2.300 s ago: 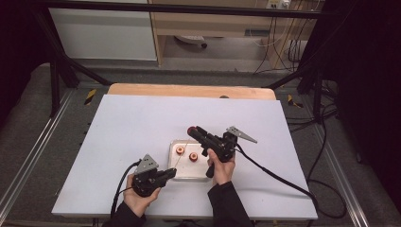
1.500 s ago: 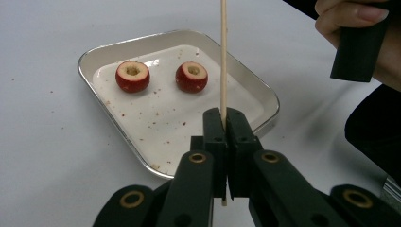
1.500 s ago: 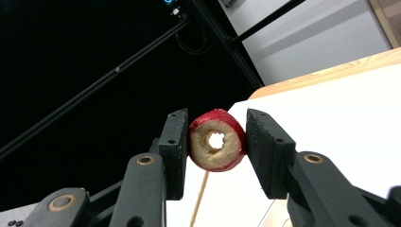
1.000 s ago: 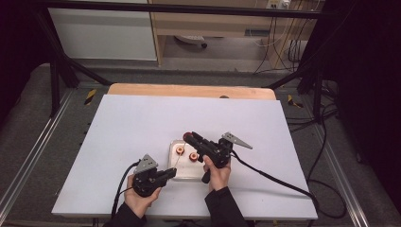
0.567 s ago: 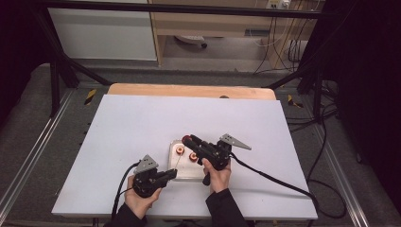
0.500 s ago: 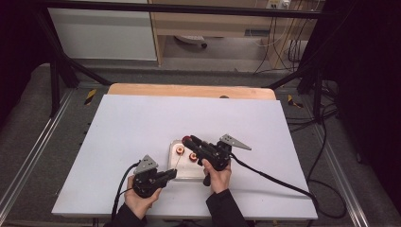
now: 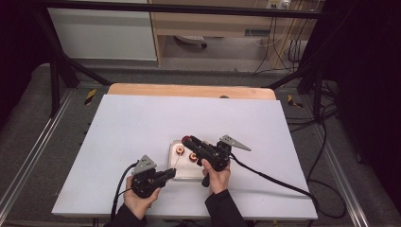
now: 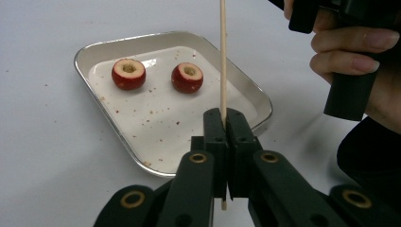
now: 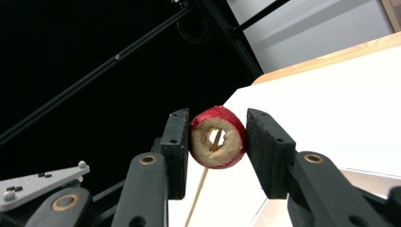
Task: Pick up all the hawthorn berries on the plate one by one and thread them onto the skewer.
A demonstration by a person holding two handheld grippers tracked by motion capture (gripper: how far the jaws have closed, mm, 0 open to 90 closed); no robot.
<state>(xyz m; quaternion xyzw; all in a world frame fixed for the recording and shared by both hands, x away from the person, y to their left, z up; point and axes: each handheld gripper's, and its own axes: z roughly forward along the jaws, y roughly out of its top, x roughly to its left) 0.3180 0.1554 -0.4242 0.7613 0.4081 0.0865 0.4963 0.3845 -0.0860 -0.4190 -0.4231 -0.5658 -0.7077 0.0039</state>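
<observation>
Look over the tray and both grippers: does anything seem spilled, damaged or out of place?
Small reddish crumbs are scattered over the metal tray and the white table beside it. The two fruit pieces on the tray are hollow-cored, as is the fruit piece threaded on the skewer. Nothing else stands out.

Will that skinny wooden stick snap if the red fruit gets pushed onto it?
It might. The stick looks very thin and long, so it would probably bend or snap under a sideways push. The left gripper clamps it low down, so its top may wobble. The fruit's cored hole should let it slide on fairly easily.
</observation>
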